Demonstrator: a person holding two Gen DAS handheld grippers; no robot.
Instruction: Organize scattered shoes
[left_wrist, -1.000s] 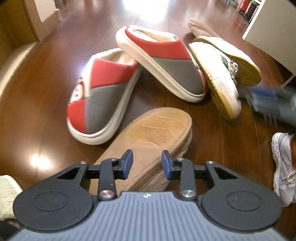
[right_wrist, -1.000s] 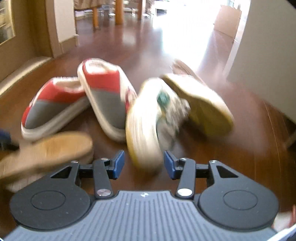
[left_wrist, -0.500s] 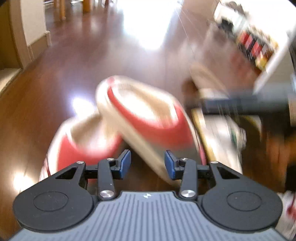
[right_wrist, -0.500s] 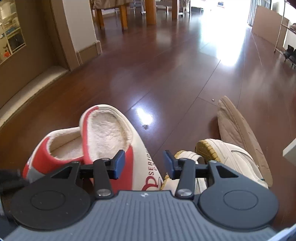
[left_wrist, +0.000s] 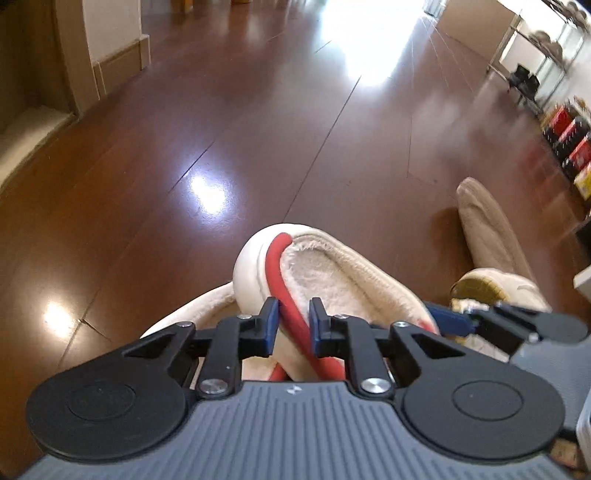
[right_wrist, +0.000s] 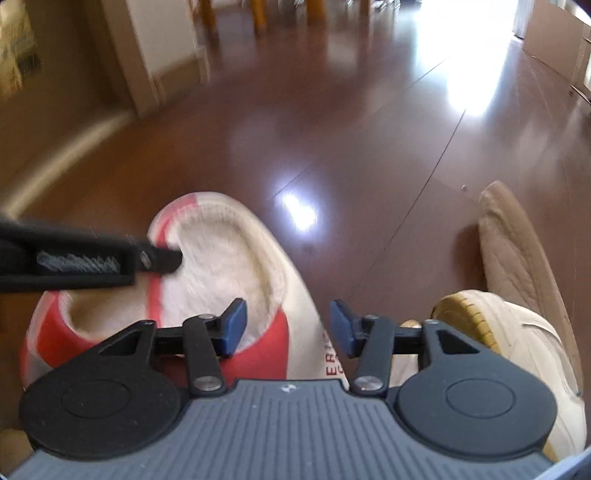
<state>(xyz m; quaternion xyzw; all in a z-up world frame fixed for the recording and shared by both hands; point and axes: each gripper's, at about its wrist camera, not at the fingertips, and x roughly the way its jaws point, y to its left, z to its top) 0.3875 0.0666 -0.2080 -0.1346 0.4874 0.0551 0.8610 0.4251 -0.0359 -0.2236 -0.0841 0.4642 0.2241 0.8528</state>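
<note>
Left wrist view shows the left tongs (left_wrist: 291, 325) straddling the red-trimmed edge of a fleece-lined slipper (left_wrist: 332, 280), the blue pads close on either side of the rim; whether they already pinch it I cannot tell. That slipper leans on its twin (right_wrist: 74, 325), both out on the open floor (left_wrist: 258, 129), away from the walls. The right tongs (right_wrist: 288, 326) stand released, jaws apart over the same slipper's red upper, with a white sneaker (right_wrist: 517, 332) just beside and a tan slipper (right_wrist: 517, 240) beyond it. To do this well, I would close the left pads squarely on the rim, deep enough that the soft lining does not slip out, and lift slowly so the slipper below is not dragged along. The right tongs could then take the twin, so the pair goes down side by side.
</note>
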